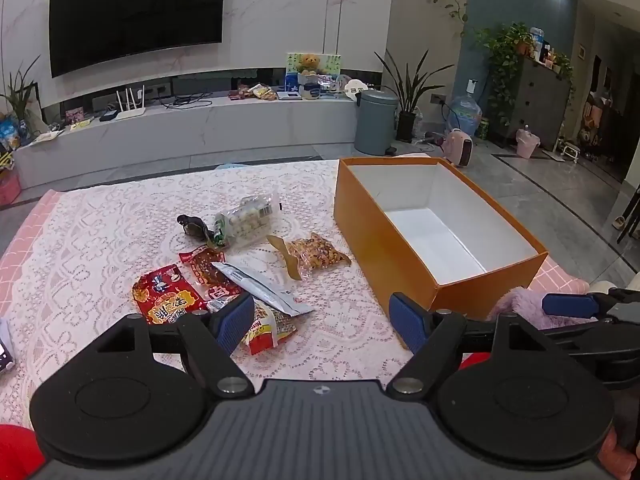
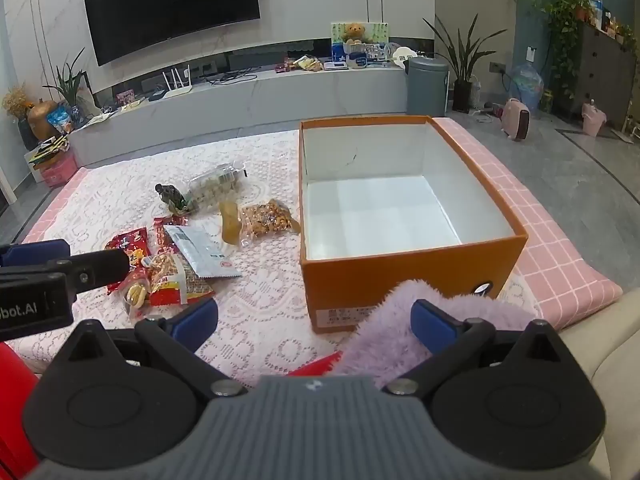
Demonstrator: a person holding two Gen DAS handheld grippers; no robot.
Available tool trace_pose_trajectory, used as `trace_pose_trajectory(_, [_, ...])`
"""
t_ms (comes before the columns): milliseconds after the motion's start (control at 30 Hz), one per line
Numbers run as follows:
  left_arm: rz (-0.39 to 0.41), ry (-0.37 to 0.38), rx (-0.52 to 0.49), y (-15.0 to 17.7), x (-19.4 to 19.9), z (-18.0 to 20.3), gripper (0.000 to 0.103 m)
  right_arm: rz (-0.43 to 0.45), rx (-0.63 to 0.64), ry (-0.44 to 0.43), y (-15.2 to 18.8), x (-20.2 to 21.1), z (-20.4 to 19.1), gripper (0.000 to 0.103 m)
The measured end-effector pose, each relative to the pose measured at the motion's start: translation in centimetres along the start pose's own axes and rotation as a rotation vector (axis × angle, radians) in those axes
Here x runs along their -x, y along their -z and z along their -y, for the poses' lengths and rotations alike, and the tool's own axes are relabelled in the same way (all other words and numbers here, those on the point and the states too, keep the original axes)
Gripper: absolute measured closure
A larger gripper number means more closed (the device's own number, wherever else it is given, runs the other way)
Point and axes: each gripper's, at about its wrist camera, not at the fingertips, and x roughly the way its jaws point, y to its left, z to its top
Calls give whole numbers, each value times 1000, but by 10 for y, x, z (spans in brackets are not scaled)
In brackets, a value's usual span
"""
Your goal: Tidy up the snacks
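An open orange box (image 1: 384,236) (image 2: 404,268) with an empty white inside stands on the right of the lace-covered table. Several snack packets lie left of it: a clear bag of pale pieces (image 1: 248,220) (image 2: 212,188), a peanut bag (image 1: 320,256) (image 2: 268,218), a silver pouch (image 1: 260,286) (image 2: 200,256) and red packets (image 1: 166,298) (image 2: 132,248). My left gripper (image 1: 324,320) is open and empty, above the near red-and-yellow packet (image 1: 268,328) (image 2: 176,280). My right gripper (image 2: 316,320) is open and empty in front of the box.
A lilac fluffy cloth (image 2: 400,332) (image 1: 520,308) lies against the box's near side. The lace cloth (image 1: 100,240) covers a pink checked table (image 2: 560,272). Beyond are a TV bench (image 1: 200,124), a grey bin (image 1: 376,120) and potted plants.
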Motion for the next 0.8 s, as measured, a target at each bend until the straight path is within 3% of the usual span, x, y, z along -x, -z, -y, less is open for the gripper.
trace_pose_trajectory(800, [-11, 9, 32, 3, -3, -5, 17, 2, -7, 0, -1, -1, 0, 3])
